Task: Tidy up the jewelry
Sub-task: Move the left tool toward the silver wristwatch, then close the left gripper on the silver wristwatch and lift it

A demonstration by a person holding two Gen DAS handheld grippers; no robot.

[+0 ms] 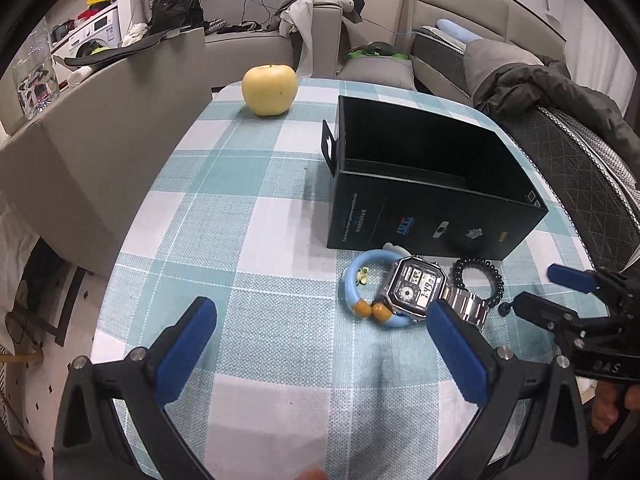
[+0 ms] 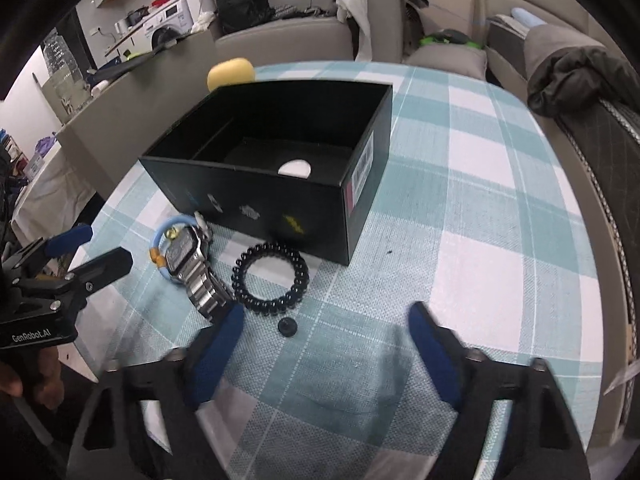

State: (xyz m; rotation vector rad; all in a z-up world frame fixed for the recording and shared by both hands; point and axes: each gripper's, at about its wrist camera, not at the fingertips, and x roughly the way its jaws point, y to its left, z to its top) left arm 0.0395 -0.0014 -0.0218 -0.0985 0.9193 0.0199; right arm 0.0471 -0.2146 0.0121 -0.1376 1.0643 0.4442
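Observation:
An open black box point(image 1: 424, 204) point(image 2: 280, 184) stands on the checked tablecloth, holding only a white disc point(image 2: 295, 169). In front of it lie a light-blue bangle point(image 1: 360, 286) point(image 2: 160, 236), a steel digital watch point(image 1: 416, 286) point(image 2: 188, 258) and a black bead bracelet point(image 1: 480, 280) point(image 2: 271, 278). A small black cap point(image 2: 288, 326) lies near the bracelet. My left gripper point(image 1: 320, 312) point(image 2: 88, 244) is open, empty, just short of the bangle and watch. My right gripper point(image 2: 324, 316) point(image 1: 536, 290) is open, empty, just short of the bead bracelet.
A yellow apple point(image 1: 269, 89) point(image 2: 231, 74) sits at the table's far edge behind the box. Grey sofas point(image 1: 248, 44) with clothes and bags surround the round table point(image 1: 248, 216). A dark mesh chair back point(image 1: 580, 168) stands at the table's right edge.

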